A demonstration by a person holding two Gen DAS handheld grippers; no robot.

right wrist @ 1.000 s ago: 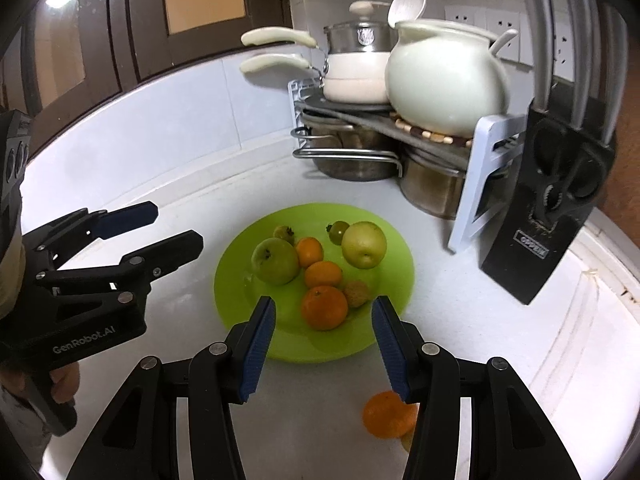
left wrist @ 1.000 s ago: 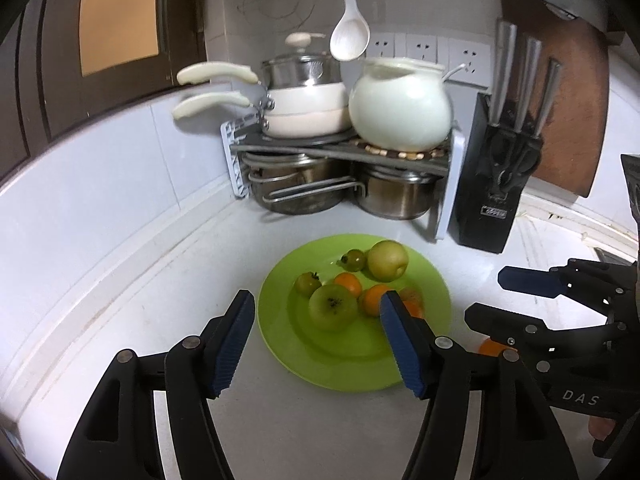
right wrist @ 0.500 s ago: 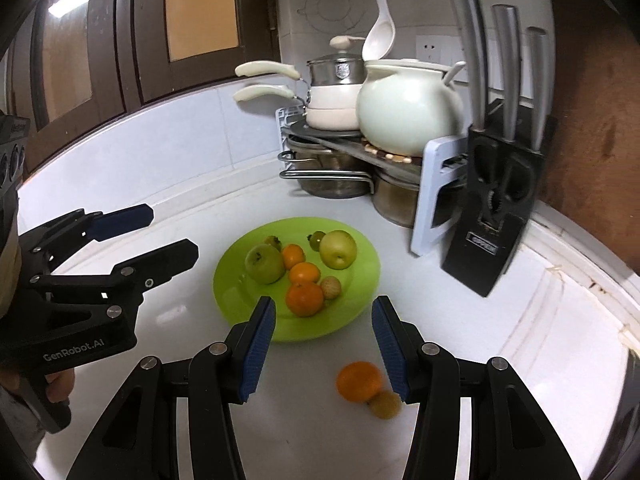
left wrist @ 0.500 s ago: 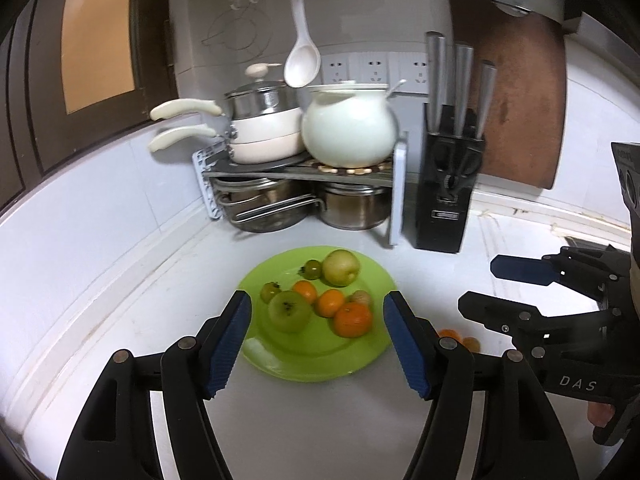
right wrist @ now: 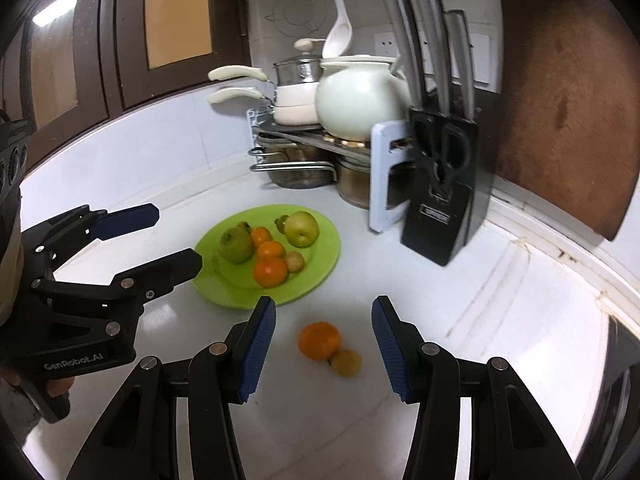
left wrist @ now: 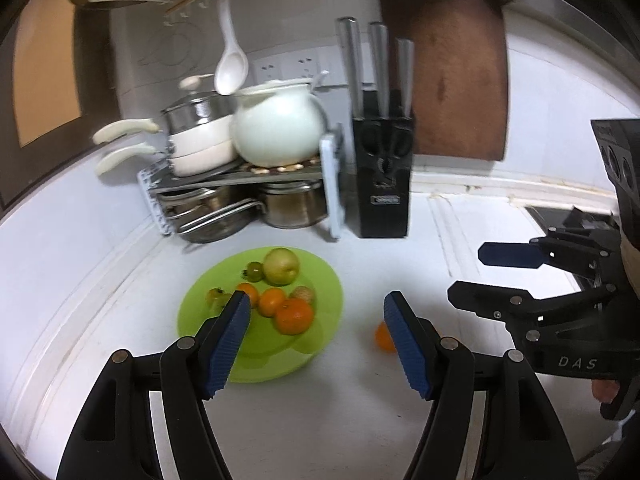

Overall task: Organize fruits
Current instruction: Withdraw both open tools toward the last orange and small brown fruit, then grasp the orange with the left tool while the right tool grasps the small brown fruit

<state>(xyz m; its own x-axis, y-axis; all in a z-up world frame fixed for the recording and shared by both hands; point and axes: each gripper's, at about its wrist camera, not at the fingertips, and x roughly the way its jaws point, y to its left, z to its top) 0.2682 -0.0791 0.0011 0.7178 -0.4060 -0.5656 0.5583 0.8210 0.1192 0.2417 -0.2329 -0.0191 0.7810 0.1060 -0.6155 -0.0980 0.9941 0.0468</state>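
Right wrist view puts the loose orange (right wrist: 319, 341) on the white surface (right wrist: 460, 280) just ahead of the right tongs (right wrist: 323, 348), lying in the gap between their two ribbed blue pads (right wrist: 259, 350) and touching neither; these tongs stand parted and hold nothing. A smaller yellowish fruit (right wrist: 346, 362) sits against the orange on the side away from the green plate (right wrist: 320, 264), so the two touch. Both lie just off the plate's near rim, toward the knife block (right wrist: 440, 200) side but well short of it. The left tongs (left wrist: 318, 338) are also released and empty, their opening centred over the plate's near edge, with the orange (left wrist: 383, 337) half hidden behind their right-hand pad. I judge the right hand the nearer and better lined up: the fruit is straight ahead and below it, and being round it offers no long axis to match. On the plate rest two green apples, several small oranges, a brownish nut-like fruit and small dark green ones, clustered near its middle. The plate looks like smooth glossy plastic, shallow and round; the orange skin is dimpled and matte, likely firm enough for a light squeeze, though the neighbour pressed against it may roll when the pads come in.
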